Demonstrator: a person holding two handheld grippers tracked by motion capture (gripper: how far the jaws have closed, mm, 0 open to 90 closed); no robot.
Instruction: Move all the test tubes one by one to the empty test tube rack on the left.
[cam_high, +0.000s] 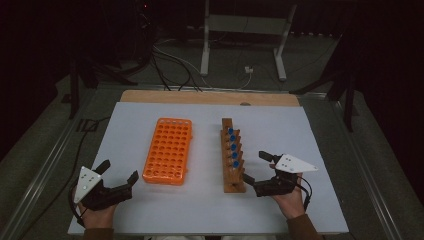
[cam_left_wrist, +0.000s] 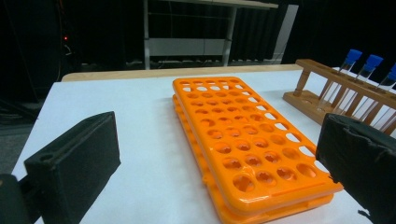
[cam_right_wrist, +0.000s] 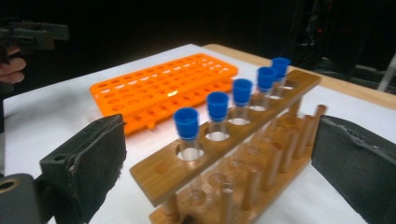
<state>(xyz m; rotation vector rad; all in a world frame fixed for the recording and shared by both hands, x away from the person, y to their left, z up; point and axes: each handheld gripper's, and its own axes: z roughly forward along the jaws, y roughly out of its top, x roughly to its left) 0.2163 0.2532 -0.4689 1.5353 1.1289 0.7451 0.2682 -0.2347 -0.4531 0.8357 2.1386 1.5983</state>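
Observation:
An empty orange tube rack (cam_high: 168, 150) (cam_left_wrist: 243, 140) (cam_right_wrist: 163, 88) lies flat on the white table top. To its right stands a wooden rack (cam_high: 233, 155) (cam_right_wrist: 224, 154) (cam_left_wrist: 336, 95) holding several clear tubes with blue caps (cam_high: 232, 146) (cam_right_wrist: 218, 106). My left gripper (cam_high: 118, 171) (cam_left_wrist: 210, 163) is open at the front left, just short of the orange rack's near end, nothing between its jaws. My right gripper (cam_high: 256, 167) (cam_right_wrist: 219, 168) is open at the wooden rack's near end, jaws either side of it, touching nothing that I can see.
The white sheet (cam_high: 150, 210) covers a wooden board (cam_high: 200, 97) with edges all round. Beyond the far edge are cables and a metal stand's legs (cam_high: 240, 45) on the floor. Bare table lies between the racks and along the front.

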